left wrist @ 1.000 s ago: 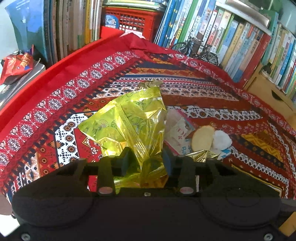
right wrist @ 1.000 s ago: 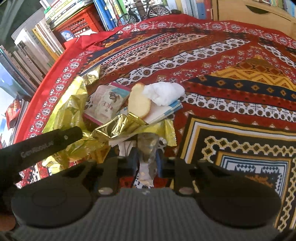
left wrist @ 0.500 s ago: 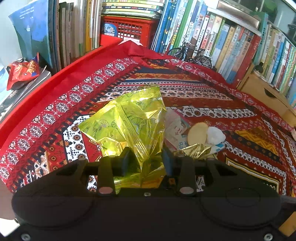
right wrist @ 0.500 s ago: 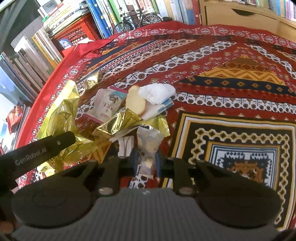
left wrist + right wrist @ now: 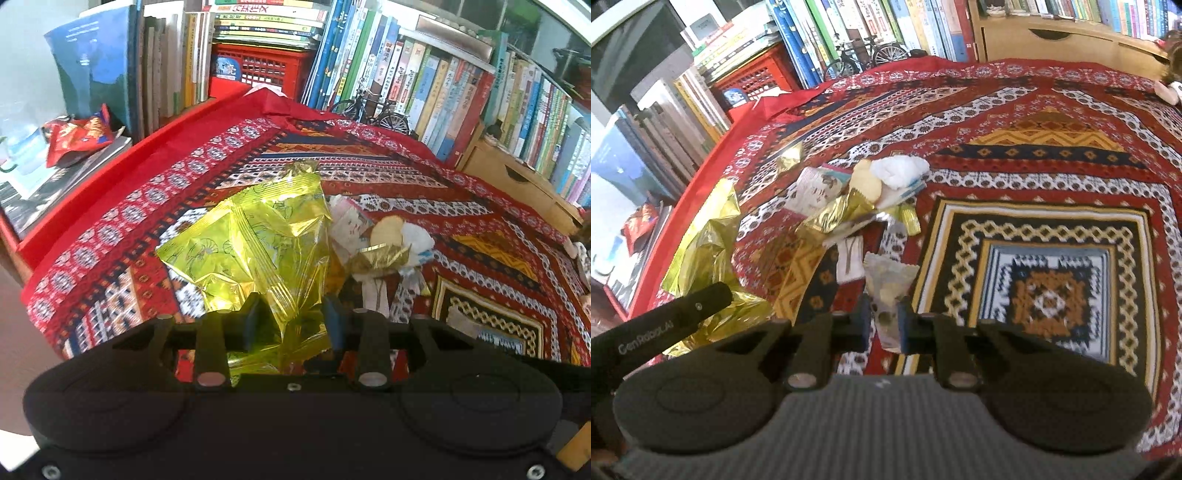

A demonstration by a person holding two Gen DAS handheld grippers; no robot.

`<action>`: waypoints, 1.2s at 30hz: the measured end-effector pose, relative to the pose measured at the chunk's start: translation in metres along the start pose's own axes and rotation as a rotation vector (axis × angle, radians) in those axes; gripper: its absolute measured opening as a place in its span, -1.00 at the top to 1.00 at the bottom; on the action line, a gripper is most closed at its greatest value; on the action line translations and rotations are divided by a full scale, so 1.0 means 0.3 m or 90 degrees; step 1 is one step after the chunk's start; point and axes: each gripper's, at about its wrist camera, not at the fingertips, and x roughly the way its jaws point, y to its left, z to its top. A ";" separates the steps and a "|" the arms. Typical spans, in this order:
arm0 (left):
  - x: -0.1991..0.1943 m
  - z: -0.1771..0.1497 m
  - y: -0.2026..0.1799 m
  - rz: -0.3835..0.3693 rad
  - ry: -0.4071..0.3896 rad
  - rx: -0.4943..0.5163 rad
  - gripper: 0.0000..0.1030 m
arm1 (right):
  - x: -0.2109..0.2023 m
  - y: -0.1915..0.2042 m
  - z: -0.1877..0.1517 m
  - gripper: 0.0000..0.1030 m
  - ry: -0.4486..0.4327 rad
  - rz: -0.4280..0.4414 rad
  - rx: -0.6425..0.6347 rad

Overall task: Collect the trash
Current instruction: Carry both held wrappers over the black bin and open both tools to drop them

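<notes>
Wrappers fill both claws: the left claw (image 5: pixel 293 319) pinches a yellow-green snack bag (image 5: pixel 258 243), and the right claw (image 5: pixel 882 321) is closing on a small clear wrapper (image 5: pixel 886 284), both held above the patterned cloth (image 5: pixel 1052 177) beside remaining trash (image 5: pixel 864 195).

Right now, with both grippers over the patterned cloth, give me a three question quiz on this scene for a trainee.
1. True or false: the left gripper grips a yellow-green bag.
2. What is between the right gripper's closing jaws? A) white tissue B) small clear wrapper C) red packet
3. Fill in: the round cracker lies beside the white ____.

Key: 1 true. 2 B, the small clear wrapper. 3 tissue.
</notes>
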 end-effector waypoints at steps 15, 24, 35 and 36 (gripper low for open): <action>-0.249 -0.255 0.133 -0.011 0.033 0.024 0.34 | -0.210 0.015 -0.262 0.65 0.003 -0.001 -0.013; -0.325 -0.406 0.221 -0.019 0.065 0.046 0.34 | -0.260 0.077 -0.450 0.65 0.033 0.005 -0.043; -0.267 -0.625 0.320 -0.010 0.171 0.031 0.33 | -0.162 0.149 -0.650 0.64 0.146 0.010 -0.085; -0.256 -0.642 0.324 -0.010 0.182 0.027 0.33 | -0.155 0.153 -0.663 0.64 0.153 0.009 -0.094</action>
